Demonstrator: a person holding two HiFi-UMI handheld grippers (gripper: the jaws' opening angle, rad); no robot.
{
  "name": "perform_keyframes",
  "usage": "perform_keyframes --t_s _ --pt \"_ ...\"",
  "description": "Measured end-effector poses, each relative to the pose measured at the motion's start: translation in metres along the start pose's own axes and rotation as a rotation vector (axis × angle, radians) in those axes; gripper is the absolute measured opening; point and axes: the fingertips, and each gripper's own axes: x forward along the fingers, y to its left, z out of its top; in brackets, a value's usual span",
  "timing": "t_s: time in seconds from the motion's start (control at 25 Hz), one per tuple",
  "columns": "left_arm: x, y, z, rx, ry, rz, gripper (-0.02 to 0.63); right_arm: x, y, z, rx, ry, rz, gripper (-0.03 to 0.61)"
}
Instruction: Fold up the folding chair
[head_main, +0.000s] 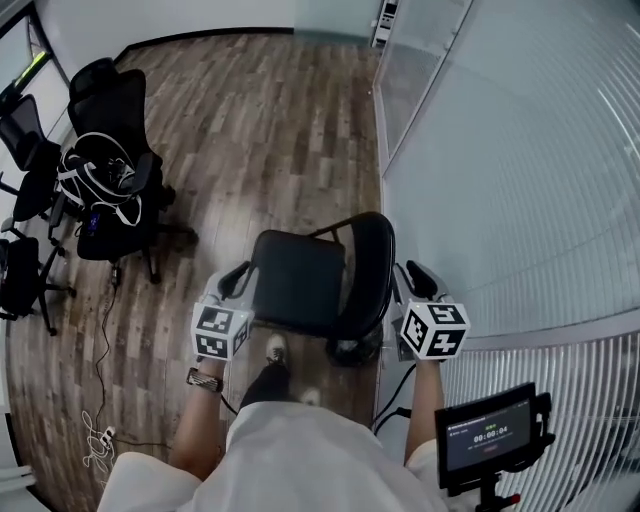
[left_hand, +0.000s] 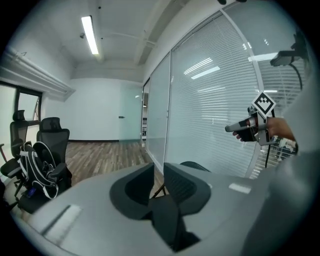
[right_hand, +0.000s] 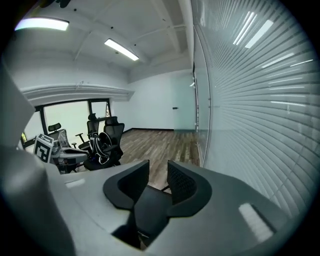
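Subject item: the folding chair (head_main: 320, 280) is black and stands unfolded on the wood floor (head_main: 250, 120), directly in front of the person and just left of the glass partition with blinds (head_main: 500, 150). The seat (head_main: 298, 280) lies flat and faces up. The backrest (head_main: 368, 268) stands upright on the chair's right side, next to the partition. A thin dark frame bar joins seat and backrest at the far edge. The person's shoe (head_main: 275, 347) sits just near of the seat.

Left gripper (head_main: 235, 281): held at the seat's left edge, pointing forward and slightly down. The left gripper view shows its jaws a narrow gap apart with nothing between the pads. Whether a fingertip touches the seat edge cannot be determined. The left forearm (head_main: 200, 420) reaches forward, with a watch (head_main: 204, 379) at the wrist.

Right gripper (head_main: 420, 281): held just right of the backrest, between it and the partition, tilted downward. The right gripper view shows its jaws parted more widely, empty, and clear of the chair.

Surroundings: black office chairs (head_main: 110, 170) stand well apart at far left. A small monitor (head_main: 490, 435) is mounted at near right.
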Motion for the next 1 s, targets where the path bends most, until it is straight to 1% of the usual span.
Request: perform_keyframes --t_s 0.08,0.16,0.24,0.4,0.64,0.76,1.0 --pt "0.016 0.013 -0.01 -0.014 0.032 -0.01 0.068 0.02 -0.008 -0.005 0.006 0.039 -0.011 0.12" --pt "0.03 0.024 -0.023 -0.031 0.066 -0.019 0.08 0.038 -0.019 -0.017 0.018 0.1 -0.029 0.13" --pt "0.042 0.034 -0.037 -0.041 0.099 -0.019 0.087 0.054 -0.032 -0.033 0.038 0.163 -0.05 0.15" --pt "0.061 0.054 -0.07 -0.066 0.159 -0.027 0.103 0.076 -0.055 -0.07 0.086 0.271 -0.078 0.158" --pt "0.081 0.076 -0.13 -0.081 0.257 -0.08 0.126 0.102 -0.079 -0.118 0.142 0.404 -0.124 0.161" --pt "0.092 0.075 -0.16 -0.103 0.306 -0.123 0.14 0.111 -0.089 -0.135 0.167 0.445 -0.141 0.167" --pt "0.115 0.076 -0.221 -0.161 0.413 -0.196 0.152 0.123 -0.108 -0.157 0.193 0.491 -0.175 0.187"
